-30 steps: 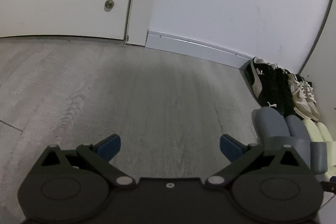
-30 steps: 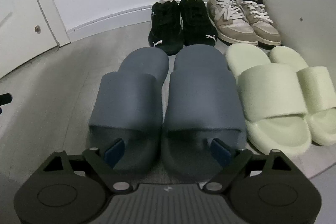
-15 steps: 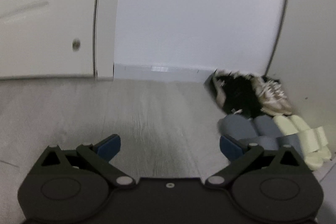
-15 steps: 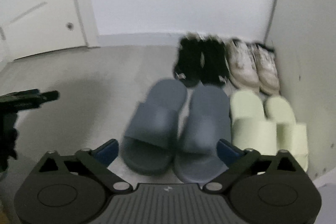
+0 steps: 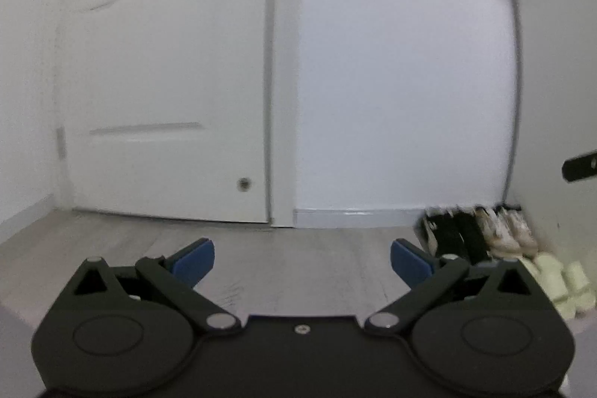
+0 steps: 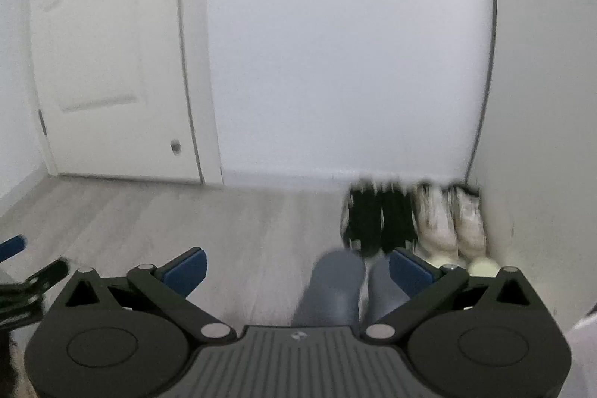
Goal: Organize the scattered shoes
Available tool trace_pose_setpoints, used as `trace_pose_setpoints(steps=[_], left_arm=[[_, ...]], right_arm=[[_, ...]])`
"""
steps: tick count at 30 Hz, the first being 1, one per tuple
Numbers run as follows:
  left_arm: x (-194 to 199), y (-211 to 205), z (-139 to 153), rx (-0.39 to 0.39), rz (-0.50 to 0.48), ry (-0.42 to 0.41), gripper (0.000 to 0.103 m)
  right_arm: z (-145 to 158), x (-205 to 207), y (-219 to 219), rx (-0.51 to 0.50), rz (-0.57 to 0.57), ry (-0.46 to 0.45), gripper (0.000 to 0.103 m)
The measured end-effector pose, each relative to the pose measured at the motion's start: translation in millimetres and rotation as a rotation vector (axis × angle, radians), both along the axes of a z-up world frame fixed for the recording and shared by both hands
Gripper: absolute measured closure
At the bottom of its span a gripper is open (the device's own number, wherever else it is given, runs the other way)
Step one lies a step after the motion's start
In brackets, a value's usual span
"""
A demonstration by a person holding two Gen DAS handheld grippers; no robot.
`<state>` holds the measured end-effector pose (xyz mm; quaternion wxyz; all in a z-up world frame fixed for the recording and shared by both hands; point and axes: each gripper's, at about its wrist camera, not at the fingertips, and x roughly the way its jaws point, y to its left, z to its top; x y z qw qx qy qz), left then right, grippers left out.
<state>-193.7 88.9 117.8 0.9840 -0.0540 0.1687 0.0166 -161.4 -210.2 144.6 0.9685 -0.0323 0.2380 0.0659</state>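
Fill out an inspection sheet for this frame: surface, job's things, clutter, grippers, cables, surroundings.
Surface: grey wood-look floor.
Job's things: black sneakers and beige sneakers paired against the wall; grey slides and pale green slides in front of them.
Clutter: nothing seen.
Grippers: left hand-held gripper open, empty; right hand-held gripper open, empty.
Cables: nothing seen.
Surroundings: white door, white wall, corner at right.

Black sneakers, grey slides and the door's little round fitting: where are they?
black sneakers (image 6: 378, 219), right wrist view, left shoe's upper
grey slides (image 6: 332, 290), right wrist view, left slide's strap
round fitting (image 5: 243, 184), left wrist view, its centre
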Motion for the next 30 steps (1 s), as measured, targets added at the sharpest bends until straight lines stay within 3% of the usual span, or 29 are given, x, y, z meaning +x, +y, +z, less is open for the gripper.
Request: trace_pose_setpoints(steps=[2, 5, 7, 11, 16, 22, 30], left_arm=[[-6, -1, 4, 0.010, 0.012, 0.019, 0.001], [-18, -7, 5, 0.056, 0.000, 0.028, 0.001], [-22, -9, 0, 0.050, -0.008, 0.050, 0.001], [-23, -9, -16, 0.015, -0.031, 0.095, 0.001], [-22, -23, -37, 0.058, -0.078, 0.136, 0.001], [-21, -29, -53, 0.046, -0.114, 0.166, 0.001], [-21, -30, -67, 0.036, -0.136, 0.195, 0.001]], right_arm=[[-2, -14, 12, 0.016, 0.012, -0.077, 0.000], [-17, -31, 24, 0.034, 0.001, -0.084, 0.000], [-34, -43, 30, 0.039, 0.021, -0.033, 0.000], [-60, -63, 27, 0.080, -0.046, -0.021, 0.000], [-82, -89, 20, 0.126, -0.170, -0.084, 0.000], [-88, -102, 27, 0.077, -0.262, -0.132, 0.000], [-105, -106, 44, 0.009, -0.217, -0.084, 0.000]])
